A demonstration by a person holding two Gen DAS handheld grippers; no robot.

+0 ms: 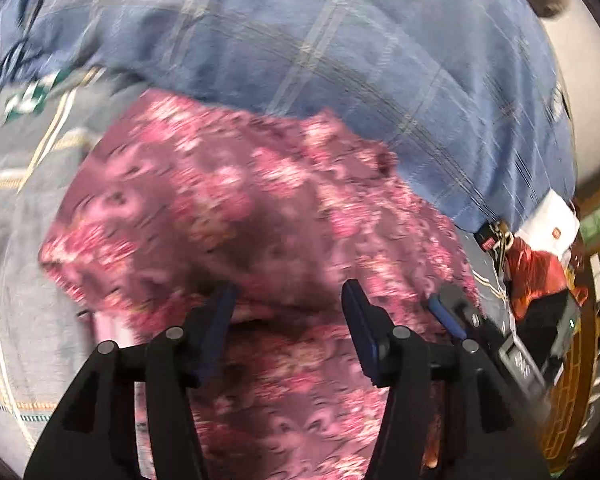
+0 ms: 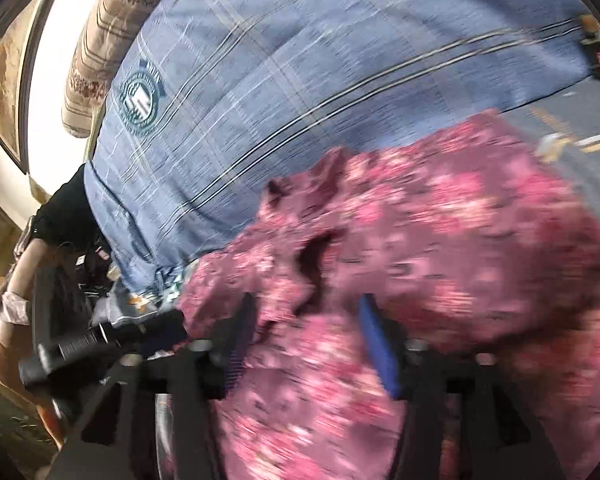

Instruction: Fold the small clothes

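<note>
Both views were motion-blurred. The pink floral garment [image 1: 236, 216] lay bunched on a grey bedspread [image 1: 24, 184] with yellow and white lines, directly ahead of both grippers, its cloth running down between the fingers in each view. In the left wrist view the left gripper [image 1: 288, 320] had its blue-padded fingers [image 1: 220, 320] standing apart, with floral cloth filling the gap between them; contact of pads with cloth could not be told through the blur. In the right wrist view the right gripper [image 2: 308, 340] likewise stood with its jaws apart, one blue pad [image 2: 376, 344] showing clearly, the cloth draped between and over the fingers. The right gripper also showed at the lower right of the left view [image 1: 452, 312], just beside the garment's right edge. The garment's far edge ran under or against a large blue plaid cloth [image 1: 340, 60] that covered the far part of the bed and bore a round crest [image 2: 140, 96] in the right wrist view. The garment's left edge lay on bare bedspread, with open bedspread beyond it toward the left side. Toward the right edge of the bed the room was crowded: a red item [image 1: 536, 272], a white box [image 1: 556, 228] and dark gear lay close together. A rolled brown patterned blanket [image 2: 104, 40] stood beyond the blue cloth in the right wrist view.
</note>
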